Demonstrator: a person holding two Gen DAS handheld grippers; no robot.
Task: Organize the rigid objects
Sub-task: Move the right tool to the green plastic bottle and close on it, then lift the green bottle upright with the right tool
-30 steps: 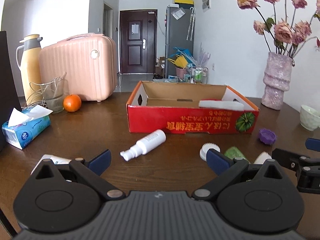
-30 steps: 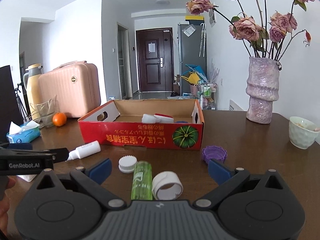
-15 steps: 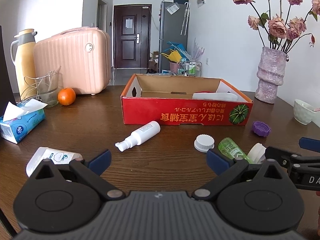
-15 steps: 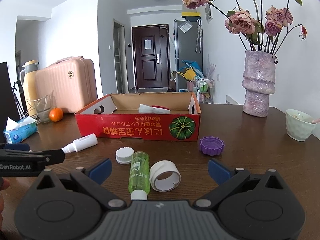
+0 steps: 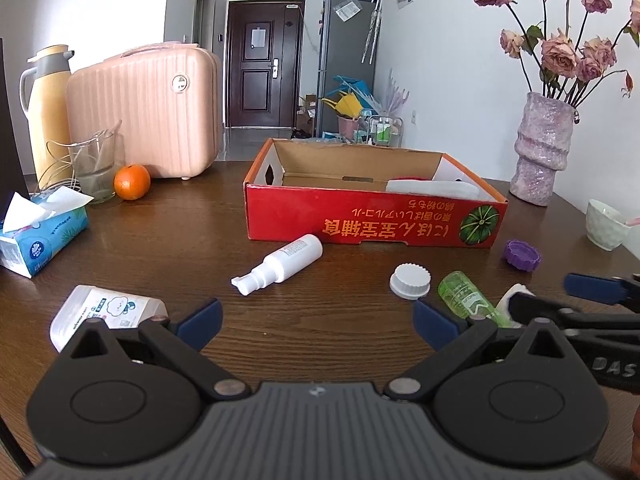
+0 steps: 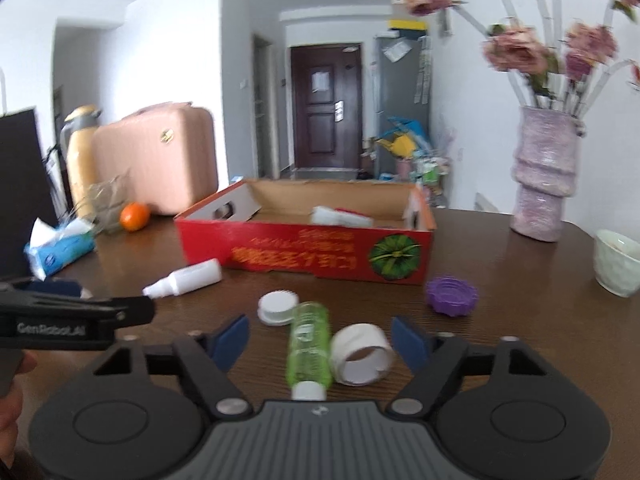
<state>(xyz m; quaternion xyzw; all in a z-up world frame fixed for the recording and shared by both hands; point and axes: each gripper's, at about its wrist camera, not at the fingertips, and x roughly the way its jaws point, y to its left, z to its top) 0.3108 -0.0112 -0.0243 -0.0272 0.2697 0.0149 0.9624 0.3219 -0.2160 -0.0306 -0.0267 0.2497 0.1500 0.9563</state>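
The step in hand is judged to be a pickup by the right claw [image 6: 320, 336], whose jaws are closing with 2 things lying between them: the green bottle [image 6: 309, 344] and the white ring [image 6: 362, 354]. Neither blue pad is seen pressing on anything yet, so nothing is gripped. The bottle lies on its side with its white cap pointing near, toward the camera, and the ring rests just right of it, touching or nearly so (blur in this view hides the exact contact).

The left claw [image 5: 316, 320] is held apart over bare surface [image 5: 180, 248], with nothing between its jaws. A flat white packet [image 5: 106, 310] lies just left of it, and the spray bottle [image 5: 280, 264] lies farther off, near the front wall of the red box [image 5: 372, 226].

The box sits at the middle of the surface and already holds some white items at its right end. A white cap [image 5: 411, 280] and a purple cap [image 5: 522, 255] are also left loose in front of it, so the sorting is judged far from finished.

For the next move, the closing pads must settle on 1 item only, probably the bottle; the ring could be squeezed along with it or knocked aside. A lift and a carry to the far side, over the box wall, would then be called for.
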